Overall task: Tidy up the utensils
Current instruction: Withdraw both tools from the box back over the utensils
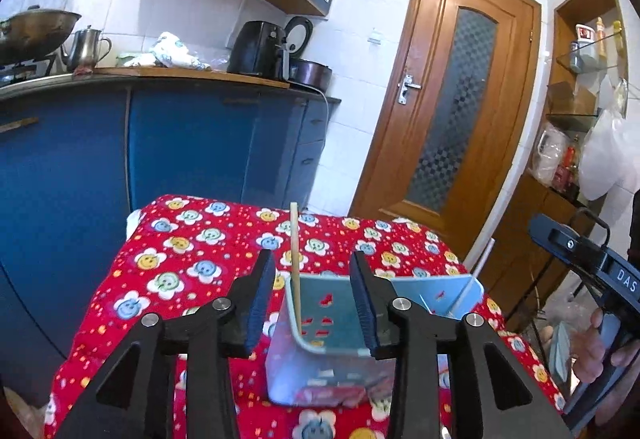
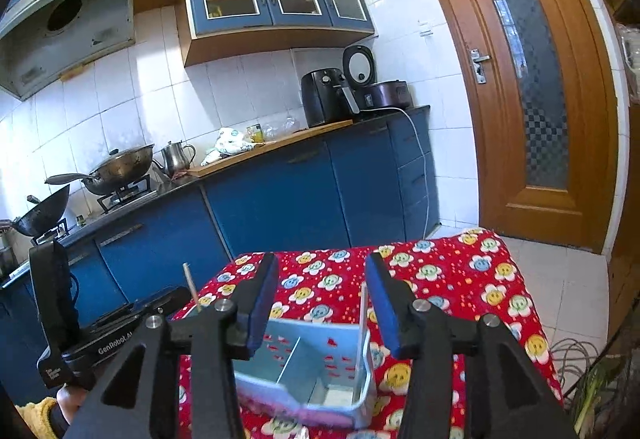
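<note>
On the red flowered bench (image 1: 192,239), a pale blue divided holder (image 1: 320,323) sits just below both tongs. The left tongs (image 1: 314,303) stand apart, empty, above the compartment holding a wooden chopstick (image 1: 295,259); the right tongs (image 2: 320,303) likewise gape, near a white stick (image 2: 363,315).

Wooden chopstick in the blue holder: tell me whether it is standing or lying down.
Standing. The chopstick leans nearly upright against the holder's corner, its top well above the rim, lower end inside the compartment.
</note>
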`<state>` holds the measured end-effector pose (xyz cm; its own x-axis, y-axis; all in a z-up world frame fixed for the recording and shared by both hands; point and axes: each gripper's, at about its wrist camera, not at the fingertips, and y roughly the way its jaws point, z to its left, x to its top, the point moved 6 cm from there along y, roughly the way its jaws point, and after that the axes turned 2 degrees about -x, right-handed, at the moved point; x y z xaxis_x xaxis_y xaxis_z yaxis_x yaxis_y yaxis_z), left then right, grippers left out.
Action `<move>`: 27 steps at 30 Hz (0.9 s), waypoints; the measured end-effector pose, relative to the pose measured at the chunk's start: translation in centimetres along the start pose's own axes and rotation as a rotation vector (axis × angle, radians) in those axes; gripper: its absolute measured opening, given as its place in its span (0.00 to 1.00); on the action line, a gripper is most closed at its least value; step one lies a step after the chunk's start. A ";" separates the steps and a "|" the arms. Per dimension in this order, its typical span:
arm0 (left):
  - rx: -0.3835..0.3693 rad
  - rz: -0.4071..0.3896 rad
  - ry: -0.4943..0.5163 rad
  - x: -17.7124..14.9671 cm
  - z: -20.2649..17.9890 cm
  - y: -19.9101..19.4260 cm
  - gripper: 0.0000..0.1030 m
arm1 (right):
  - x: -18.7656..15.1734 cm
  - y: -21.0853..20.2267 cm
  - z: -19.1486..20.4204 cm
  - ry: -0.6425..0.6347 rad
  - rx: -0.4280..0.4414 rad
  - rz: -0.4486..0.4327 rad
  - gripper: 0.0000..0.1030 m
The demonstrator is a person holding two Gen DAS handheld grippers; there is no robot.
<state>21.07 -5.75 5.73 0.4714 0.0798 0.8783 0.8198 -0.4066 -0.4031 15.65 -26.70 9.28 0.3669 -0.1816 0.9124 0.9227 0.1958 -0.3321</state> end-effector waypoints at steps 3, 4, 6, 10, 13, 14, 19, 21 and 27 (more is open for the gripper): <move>0.000 0.023 0.010 -0.4 -0.1 -1.2 0.40 | -0.7 -1.3 0.2 0.008 -0.008 0.023 0.47; 0.001 0.028 0.014 -0.4 -0.1 -1.6 0.40 | -1.1 -1.8 0.3 0.013 -0.013 0.033 0.47; 0.002 0.037 0.029 -0.7 -0.3 -2.4 0.41 | -1.8 -2.8 0.5 0.024 -0.017 0.050 0.48; 0.010 0.053 0.052 -1.4 -0.8 -4.1 0.42 | -3.4 -4.4 0.9 0.041 -0.028 0.085 0.48; 0.019 0.076 0.070 -2.3 -1.1 -5.1 0.42 | -4.4 -5.7 1.2 0.052 -0.028 0.105 0.48; 0.021 0.086 0.078 -2.6 -1.3 -5.4 0.42 | -4.8 -6.1 1.3 0.055 -0.029 0.114 0.48; 0.022 0.123 0.099 -4.2 -1.7 -6.7 0.42 | -7.1 -7.3 1.4 0.067 -0.035 0.165 0.50; 0.019 0.144 0.114 -5.0 -2.1 -7.1 0.42 | -7.9 -7.6 1.5 0.072 -0.035 0.183 0.50; 0.015 0.224 0.157 -7.5 -2.7 -7.7 0.43 | -10.6 -8.1 1.3 0.100 -0.032 0.240 0.52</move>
<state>10.38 -5.71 2.96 0.5866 -0.1535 0.7952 0.7057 -0.3848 -0.5949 4.13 -25.14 2.56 0.5844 -0.2285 0.7786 0.8103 0.2150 -0.5451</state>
